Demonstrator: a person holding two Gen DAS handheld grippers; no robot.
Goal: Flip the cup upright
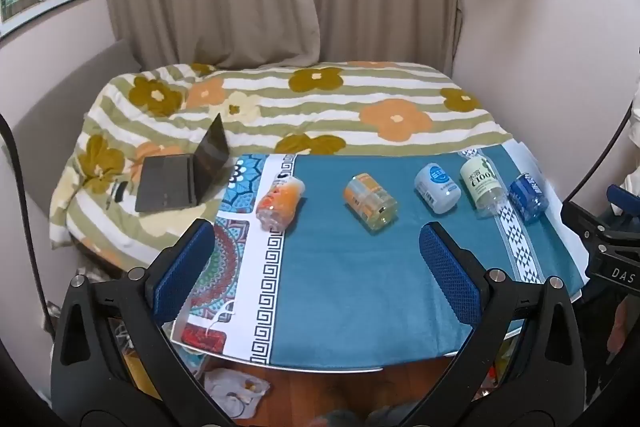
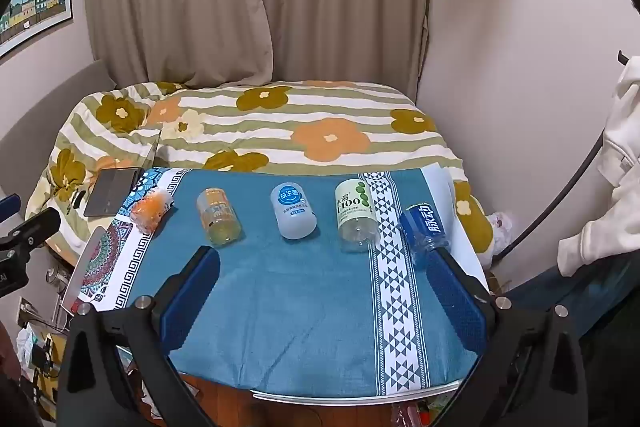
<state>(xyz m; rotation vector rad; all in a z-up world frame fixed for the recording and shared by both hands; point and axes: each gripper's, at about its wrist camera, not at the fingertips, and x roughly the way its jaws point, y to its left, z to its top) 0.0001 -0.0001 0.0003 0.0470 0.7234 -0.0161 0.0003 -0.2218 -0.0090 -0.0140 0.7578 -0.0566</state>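
A: Ahead of both grippers, on the blue tablecloth [image 2: 304,307], five cut-bottle cups lie on their sides in a row, none upright.
B: Order from the left gripper [image 1: 316,263]?
A: Orange-wrapped cup [image 1: 280,203] far left, amber-label cup [image 1: 370,201], white cup [image 1: 436,189], pale green "C100" cup [image 1: 480,187], blue cup [image 1: 528,197] far right.
B: Contents?
A: All look empty; the clear ones show nothing inside.
B: Handling?
A: Likely light, thin plastic, squashy and prone to roll. Best pinched mid-body across the label, gently.
B: Gripper state?
A: Left spread wide, holding nothing. Right gripper [image 2: 324,279] also spread wide, empty; blue cup [image 2: 424,231] sits just off its right finger.
B: Clutter?
A: Laptop [image 1: 180,175] on the bed beyond.
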